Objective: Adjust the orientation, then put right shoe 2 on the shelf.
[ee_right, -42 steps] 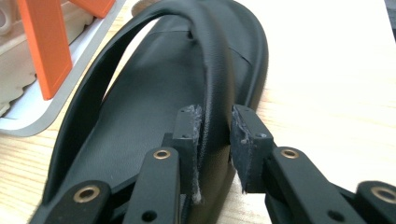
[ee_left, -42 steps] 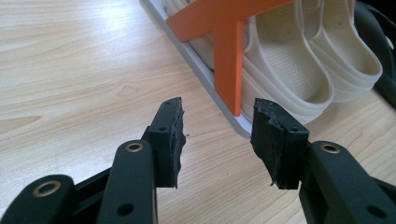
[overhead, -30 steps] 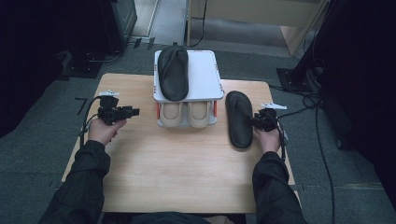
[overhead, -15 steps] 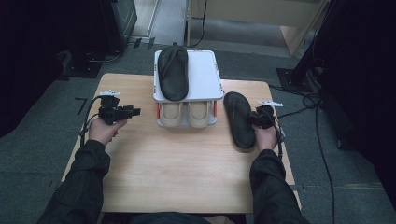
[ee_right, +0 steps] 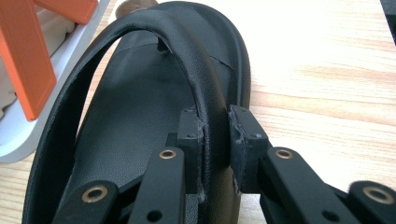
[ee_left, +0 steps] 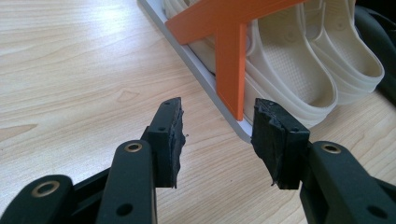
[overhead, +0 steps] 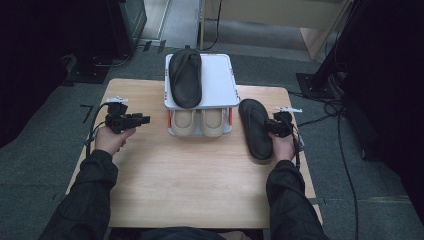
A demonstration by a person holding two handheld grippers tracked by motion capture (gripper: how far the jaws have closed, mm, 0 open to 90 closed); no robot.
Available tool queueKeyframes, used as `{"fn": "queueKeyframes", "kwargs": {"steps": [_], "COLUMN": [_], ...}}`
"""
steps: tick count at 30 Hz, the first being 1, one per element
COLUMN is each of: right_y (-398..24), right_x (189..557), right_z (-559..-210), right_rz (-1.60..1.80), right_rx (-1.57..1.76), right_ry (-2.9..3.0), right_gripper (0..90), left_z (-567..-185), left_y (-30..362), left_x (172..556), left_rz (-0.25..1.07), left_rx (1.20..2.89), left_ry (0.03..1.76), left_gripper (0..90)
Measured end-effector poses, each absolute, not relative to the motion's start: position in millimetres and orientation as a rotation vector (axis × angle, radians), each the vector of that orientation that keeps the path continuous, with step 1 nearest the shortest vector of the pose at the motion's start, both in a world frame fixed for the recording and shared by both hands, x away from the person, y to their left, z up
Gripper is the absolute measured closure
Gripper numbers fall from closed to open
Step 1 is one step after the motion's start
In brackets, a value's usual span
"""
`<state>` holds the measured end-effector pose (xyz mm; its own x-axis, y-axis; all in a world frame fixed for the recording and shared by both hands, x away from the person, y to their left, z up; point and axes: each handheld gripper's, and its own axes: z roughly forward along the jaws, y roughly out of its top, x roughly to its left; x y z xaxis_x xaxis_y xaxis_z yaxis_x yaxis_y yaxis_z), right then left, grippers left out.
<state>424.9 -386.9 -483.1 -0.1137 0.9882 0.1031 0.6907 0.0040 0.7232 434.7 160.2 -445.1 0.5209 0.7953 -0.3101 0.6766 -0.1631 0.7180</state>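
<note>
No text, label, brand, number or sign can be read in any view. The black sandals, the cream clogs, the white rack with its orange braces and the wooden tabletop show no readable print.

A small white rack (overhead: 220, 80) with orange side braces (ee_left: 229, 56) stands at twelve o'clock on the wooden table (overhead: 200, 185). One black sandal (overhead: 185, 75) lies on its top shelf; two cream clogs (overhead: 197, 120) sit side by side beneath.
</note>
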Motion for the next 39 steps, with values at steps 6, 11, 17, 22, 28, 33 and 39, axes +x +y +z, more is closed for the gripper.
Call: {"fn": "queueKeyframes", "kwargs": {"steps": [6,11,17,22,28,33,39], "right_y": [-384.1,-380.6,-381.0,-382.5,-378.0,-375.9,-380.4], "right_x": [423.8,422.8,423.7,430.1,437.2,442.4,446.4], "right_z": [-479.1,-475.3,-466.8,-456.3,-435.5,-418.9,-397.8], "right_rz": [0.912,0.948,0.957,0.931,0.895,0.886,0.912], "right_rx": [1.737,1.752,1.745,1.748,1.720,1.739,1.745], "right_ry": [1.844,1.839,1.827,1.832,1.849,1.843,1.817], "right_gripper": [76.7,76.9,77.0,76.9,77.0,77.1,77.1], "left_z": [-445.2,-446.8,-449.2,-448.5,-448.7,-447.9,-448.4], "left_y": [161.1,160.4,157.1,155.4,155.3,153.9,152.9], "left_x": [435.1,435.7,436.4,437.8,438.3,438.2,437.8], "left_rz": [0.171,0.154,0.151,0.155,0.149,0.114,0.120], "left_rx": [1.885,1.891,1.911,1.907,1.899,1.888,1.902], "left_ry": [1.211,1.199,1.167,1.144,1.137,1.149,1.141], "left_gripper": [53.4,52.9,50.8,50.2,49.8,46.3,45.3]}}
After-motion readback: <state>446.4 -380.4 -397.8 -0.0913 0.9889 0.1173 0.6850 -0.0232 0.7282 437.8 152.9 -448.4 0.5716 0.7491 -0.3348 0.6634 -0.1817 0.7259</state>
